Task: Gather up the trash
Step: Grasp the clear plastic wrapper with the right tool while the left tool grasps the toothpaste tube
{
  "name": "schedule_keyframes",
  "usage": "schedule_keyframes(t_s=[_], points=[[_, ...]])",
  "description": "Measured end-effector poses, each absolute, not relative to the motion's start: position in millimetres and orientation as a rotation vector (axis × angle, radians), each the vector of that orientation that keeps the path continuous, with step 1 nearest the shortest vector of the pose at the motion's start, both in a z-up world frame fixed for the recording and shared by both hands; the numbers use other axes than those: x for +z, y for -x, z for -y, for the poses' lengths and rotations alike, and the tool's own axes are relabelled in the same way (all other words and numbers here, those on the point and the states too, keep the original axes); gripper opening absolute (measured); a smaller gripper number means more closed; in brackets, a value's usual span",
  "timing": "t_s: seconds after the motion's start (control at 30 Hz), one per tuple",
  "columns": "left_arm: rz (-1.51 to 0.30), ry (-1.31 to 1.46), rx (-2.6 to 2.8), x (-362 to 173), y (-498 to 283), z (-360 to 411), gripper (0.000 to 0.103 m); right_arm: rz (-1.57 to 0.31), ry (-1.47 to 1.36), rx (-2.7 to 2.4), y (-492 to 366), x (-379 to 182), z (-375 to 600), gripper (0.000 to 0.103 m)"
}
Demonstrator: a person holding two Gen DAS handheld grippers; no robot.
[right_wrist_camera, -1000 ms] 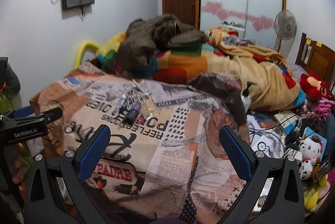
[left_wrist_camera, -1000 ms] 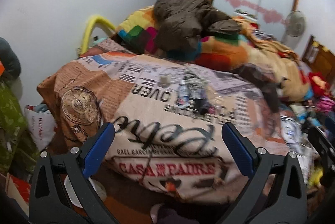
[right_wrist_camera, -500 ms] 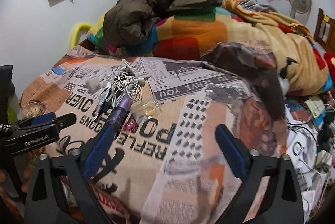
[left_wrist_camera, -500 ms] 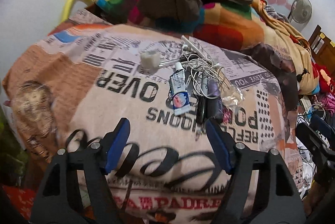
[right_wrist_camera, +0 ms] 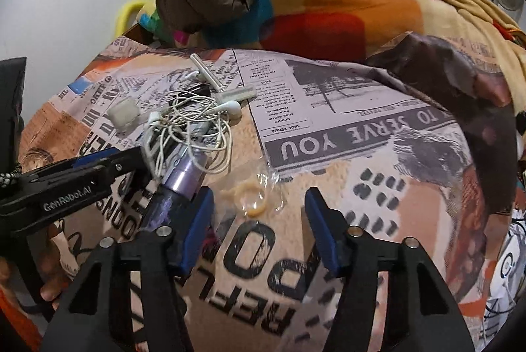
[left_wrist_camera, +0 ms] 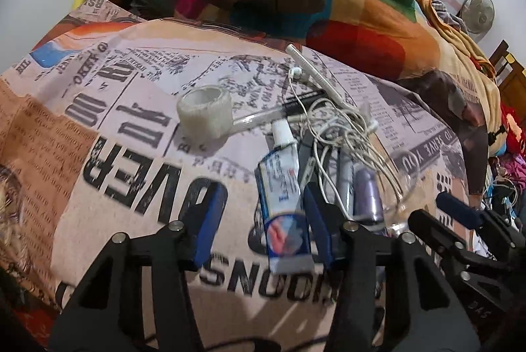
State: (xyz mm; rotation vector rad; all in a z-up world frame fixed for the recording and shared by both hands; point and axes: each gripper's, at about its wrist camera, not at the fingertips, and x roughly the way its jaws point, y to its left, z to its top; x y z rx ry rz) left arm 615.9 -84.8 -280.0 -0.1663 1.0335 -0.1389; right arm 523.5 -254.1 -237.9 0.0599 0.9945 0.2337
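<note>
My left gripper (left_wrist_camera: 261, 227) has been closing around the blue-white squeezed tube (left_wrist_camera: 284, 204), not yet pressing it. My right gripper (right_wrist_camera: 259, 228), also closing, holds nothing above the clear crumpled plastic wrapper (right_wrist_camera: 254, 197). Beyond, the tangled white earphone cable (right_wrist_camera: 194, 125) waits; nothing is collected yet.

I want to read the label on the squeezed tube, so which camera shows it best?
The left wrist view. The tube lies nearly whole there, white cap to crimped end, between the fingers of the left hand-held gripper, though blurred. In the right wrist view that gripper and the tangled earphone cable hide nearly all of it.
</note>
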Motion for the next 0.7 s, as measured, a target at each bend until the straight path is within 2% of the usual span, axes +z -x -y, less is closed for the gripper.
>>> schedule_keyframes(t_s=[0.27,0.37,0.47,0.53,0.6,0.7], points=[[-1.010,0.191,-0.167,-281.2,-634.4,85.2,0.050,-0.965,-0.043,0.220,-523.9,-244.5,249.5,0.052],[-1.005,0.212,-0.167,-281.5,-640.8,83.6,0.049,-0.945,-0.009,0.207,-522.4,-244.9,245.8,0.045],[-1.002,0.253,-0.173,-282.1,-646.0,80.6,0.040,-0.938,-0.012,0.207,-523.0,-244.7,245.7,0.040],[-1.010,0.296,-0.183,-283.1,-648.6,76.7,0.037,-0.932,-0.012,0.204,-522.8,-244.8,245.9,0.034],[-1.012,0.318,-0.180,-283.0,-648.1,74.3,0.025,-0.931,-0.022,0.209,-522.3,-244.8,247.3,0.032],[-1.012,0.322,-0.189,-284.4,-646.8,72.3,0.025,-0.930,-0.029,0.211,-522.1,-245.0,248.8,0.026]])
